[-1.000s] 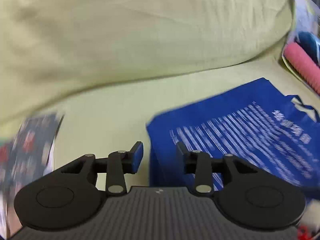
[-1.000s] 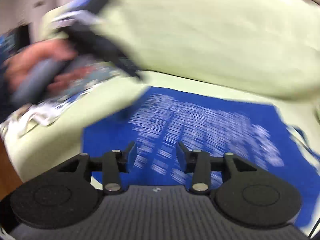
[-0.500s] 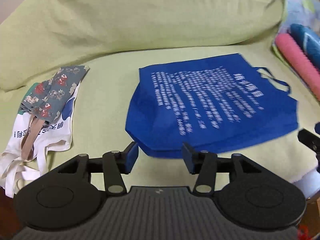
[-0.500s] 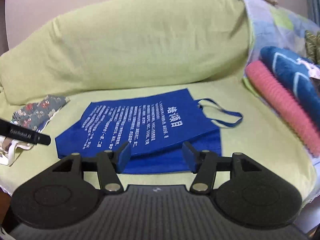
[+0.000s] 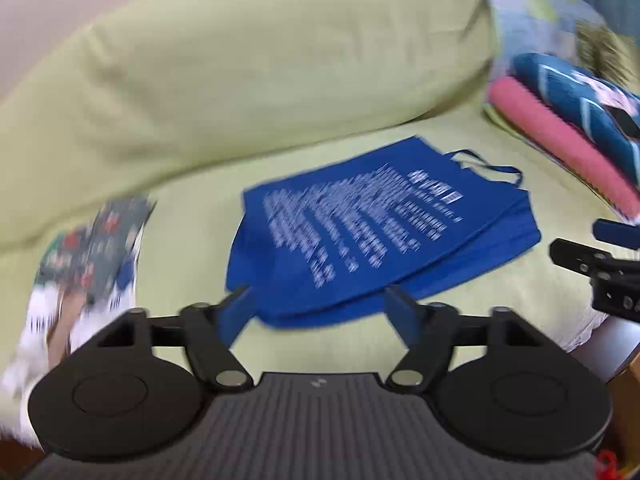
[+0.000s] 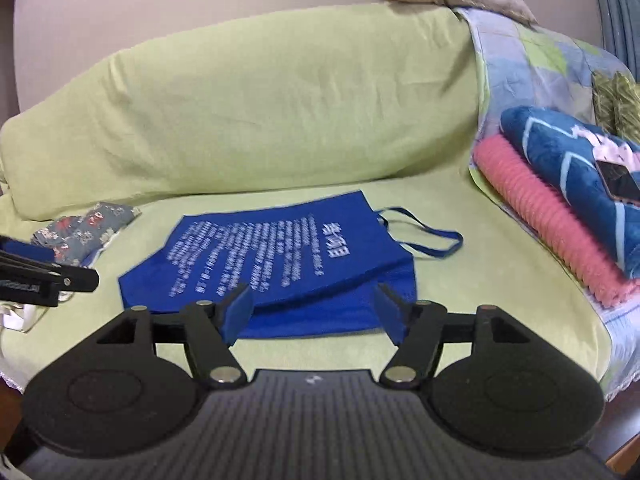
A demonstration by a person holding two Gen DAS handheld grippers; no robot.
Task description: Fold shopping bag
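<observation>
A blue shopping bag (image 5: 372, 232) with white print lies flat on the green sofa seat, its handles (image 5: 492, 166) toward the right. It also shows in the right wrist view (image 6: 280, 264) with a handle loop (image 6: 432, 240) at its right. My left gripper (image 5: 322, 312) is open and empty, just in front of the bag's near edge. My right gripper (image 6: 314, 312) is open and empty, also just short of the bag's near edge. Each gripper shows at the edge of the other's view, the right one (image 5: 600, 256) and the left one (image 6: 44, 276).
A flowered cloth bag on a white tote (image 5: 92, 248) lies left of the blue bag. Folded pink and blue blankets (image 6: 560, 184) are stacked at the right. The green back cushion (image 6: 260, 112) rises behind. The seat's front edge (image 6: 560, 364) is close to me.
Both grippers have pulled back from the bag and opened wider. One second ago they were low over the bag; now the whole bag is in view ahead of them.
</observation>
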